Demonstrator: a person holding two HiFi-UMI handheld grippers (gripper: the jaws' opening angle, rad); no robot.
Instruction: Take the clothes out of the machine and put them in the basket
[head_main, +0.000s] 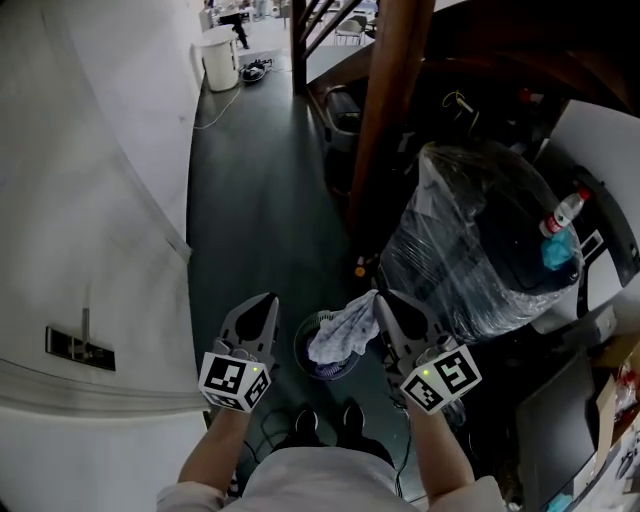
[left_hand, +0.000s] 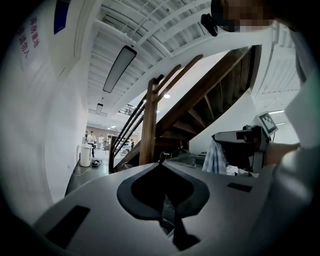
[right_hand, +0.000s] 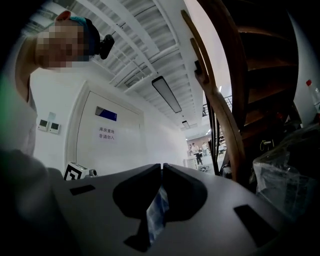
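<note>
In the head view my right gripper (head_main: 378, 300) is shut on a pale checked cloth (head_main: 340, 335). The cloth hangs down over a small dark round basket (head_main: 306, 362) on the floor in front of my feet. The right gripper view shows a strip of the cloth (right_hand: 156, 210) pinched between the closed jaws of the right gripper (right_hand: 162, 165). My left gripper (head_main: 268, 300) is level, just left of the basket, its jaws together and nothing hanging from it. From the left gripper (left_hand: 161, 163) I see the right gripper (left_hand: 245, 145) with the cloth (left_hand: 216, 157) dangling.
A big plastic-wrapped bundle (head_main: 480, 250) stands to the right and a wooden stair post (head_main: 385, 110) rises behind the basket. A white curved surface with a dark handle (head_main: 80, 345) lies to the left. A dark floor strip (head_main: 250, 180) runs ahead to a white bin (head_main: 220, 60).
</note>
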